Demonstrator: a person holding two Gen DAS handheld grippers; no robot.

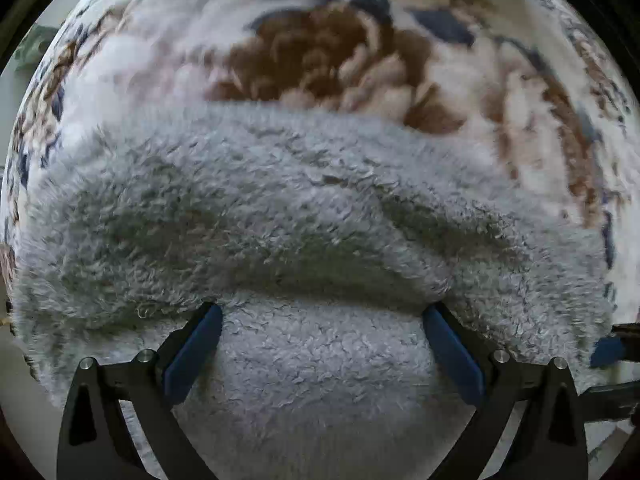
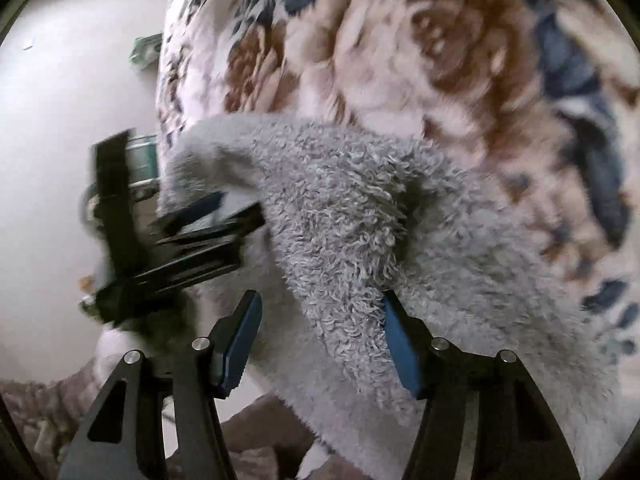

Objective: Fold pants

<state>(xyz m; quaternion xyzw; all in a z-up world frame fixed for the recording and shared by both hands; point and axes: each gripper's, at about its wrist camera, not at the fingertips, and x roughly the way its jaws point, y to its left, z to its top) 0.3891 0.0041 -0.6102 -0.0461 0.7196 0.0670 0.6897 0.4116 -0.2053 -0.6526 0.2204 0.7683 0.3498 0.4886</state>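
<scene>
L gripper (image 1: 322, 312) spread wide, fleecy grey pants (image 1: 304, 208) bulging btwn its fingers, tips at a fold; no pinch seen. R gripper (image 2: 320, 300) also wide, a ridge of pants (image 2: 352, 216) btwn pads, not clamped. L gripper visible left of R's fingers (image 2: 208, 224), at cloth edge. Beyond pants: floral blanket (image 1: 320, 52). View blurred.

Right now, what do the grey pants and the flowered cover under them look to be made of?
The grey pants look like thick fleece or sherpa pile, matte: curly tufts stand up all over. The flowered cover seems a plush printed blanket, soft and fuzzy, with brown and blue blooms on cream; blur hides its weave. Both the left gripper and the right gripper have open jaws.
</scene>
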